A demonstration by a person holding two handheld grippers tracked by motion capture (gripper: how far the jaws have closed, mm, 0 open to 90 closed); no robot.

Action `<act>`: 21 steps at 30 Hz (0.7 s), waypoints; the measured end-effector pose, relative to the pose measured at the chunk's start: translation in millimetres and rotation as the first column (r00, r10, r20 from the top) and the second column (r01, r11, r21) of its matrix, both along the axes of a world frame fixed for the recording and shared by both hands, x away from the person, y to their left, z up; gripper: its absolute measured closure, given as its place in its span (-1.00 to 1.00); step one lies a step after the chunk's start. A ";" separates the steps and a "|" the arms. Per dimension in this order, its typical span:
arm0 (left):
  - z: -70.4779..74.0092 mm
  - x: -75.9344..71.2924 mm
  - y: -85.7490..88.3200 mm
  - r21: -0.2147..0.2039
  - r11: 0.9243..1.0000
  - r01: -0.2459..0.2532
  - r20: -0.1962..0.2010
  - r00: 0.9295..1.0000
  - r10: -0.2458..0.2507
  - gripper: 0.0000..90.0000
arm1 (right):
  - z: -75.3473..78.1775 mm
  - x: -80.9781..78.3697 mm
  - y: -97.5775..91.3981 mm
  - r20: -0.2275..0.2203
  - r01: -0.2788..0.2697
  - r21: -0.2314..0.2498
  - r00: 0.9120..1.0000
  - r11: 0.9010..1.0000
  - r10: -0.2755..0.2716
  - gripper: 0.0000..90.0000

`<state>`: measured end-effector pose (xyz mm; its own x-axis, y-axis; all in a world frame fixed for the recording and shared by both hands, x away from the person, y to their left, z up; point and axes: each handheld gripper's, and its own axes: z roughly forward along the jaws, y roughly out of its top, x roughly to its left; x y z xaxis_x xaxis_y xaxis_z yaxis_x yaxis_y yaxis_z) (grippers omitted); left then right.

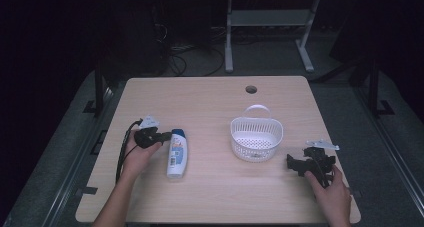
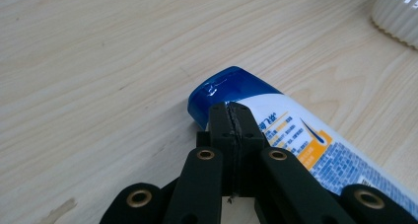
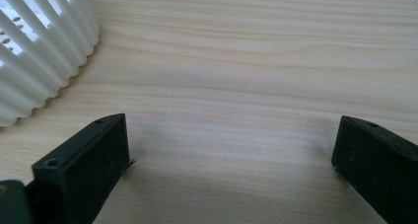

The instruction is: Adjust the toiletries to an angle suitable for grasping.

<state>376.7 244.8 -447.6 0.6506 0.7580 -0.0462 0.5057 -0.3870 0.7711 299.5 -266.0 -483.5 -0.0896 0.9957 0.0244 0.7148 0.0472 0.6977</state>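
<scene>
Dark room; light wood table (image 1: pixel 215 197) w/ cable hole (image 1: pixel 251 89), grey floor (image 1: pixel 270 57), white desk frame (image 1: pixel 270 22) behind.

Place: we see a lab or test room.
Signs: our bare wooden table (image 1: pixel 210 92), floor cables (image 1: pixel 175 57), metal desk frame (image 1: pixel 270 24).

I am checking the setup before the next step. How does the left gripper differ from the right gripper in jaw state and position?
The left gripper has its jaws closed together with nothing between them, while the right gripper has its jaws wide apart. The left gripper's tips sit at the blue cap of the lying shampoo bottle; the right gripper is apart from the white basket, with bare table between its jaws. Both are black, hand-held, and low over the table.
</scene>
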 end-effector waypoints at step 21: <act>-3.4 1.3 -26.5 -0.012 0.997 0.070 -0.002 0.998 -0.070 1.00 | 0.0 0.0 0.0 0.000 0.000 0.000 1.000 1.000 0.000 -0.99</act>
